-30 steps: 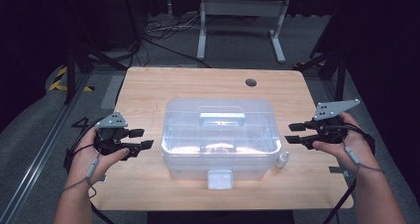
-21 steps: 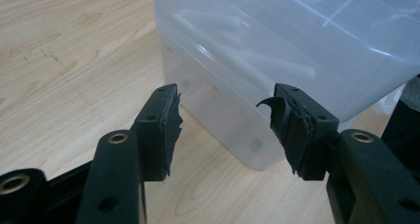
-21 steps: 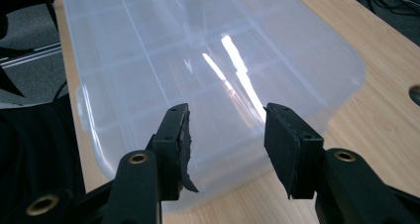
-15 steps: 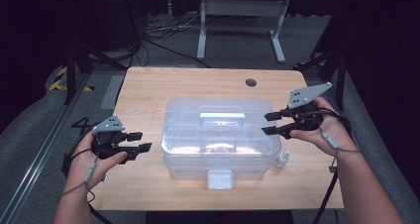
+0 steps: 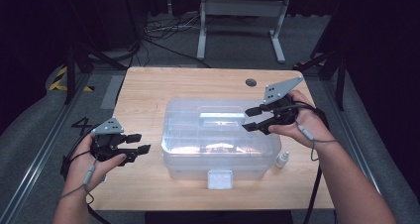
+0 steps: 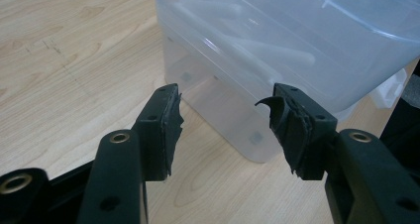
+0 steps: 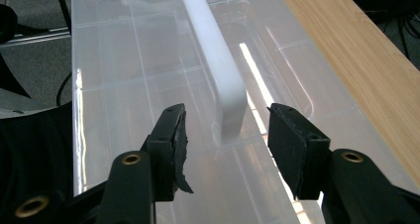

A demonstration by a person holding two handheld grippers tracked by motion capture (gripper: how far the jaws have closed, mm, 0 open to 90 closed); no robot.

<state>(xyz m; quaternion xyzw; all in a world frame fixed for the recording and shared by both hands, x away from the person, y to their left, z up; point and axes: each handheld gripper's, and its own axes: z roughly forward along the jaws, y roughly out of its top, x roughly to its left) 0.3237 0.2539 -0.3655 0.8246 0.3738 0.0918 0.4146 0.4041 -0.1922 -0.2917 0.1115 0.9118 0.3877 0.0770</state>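
Note:
A clear plastic storage box (image 5: pixel 218 140) with a closed lid sits mid-table, a white latch (image 5: pixel 220 179) on its near side. A white carry handle (image 5: pixel 222 118) lies flat along the lid. My right gripper (image 5: pixel 250 119) hovers open over the lid's right part, its jaws on either side of the near end of the handle (image 7: pixel 224 85) without touching it. My left gripper (image 5: pixel 138 143) is open and empty just left of the box, low over the table, facing the box's side wall (image 6: pixel 233 120).
A small white dropper bottle (image 5: pixel 282 158) stands on the table by the box's right front corner. A dark round grommet (image 5: pixel 251 82) is set in the wooden tabletop (image 5: pixel 148 95) near the far edge. Cables trail from both grippers off the table's sides.
My right gripper has moved left and up from beside the box to above its lid, by the handle. The left gripper has barely moved.

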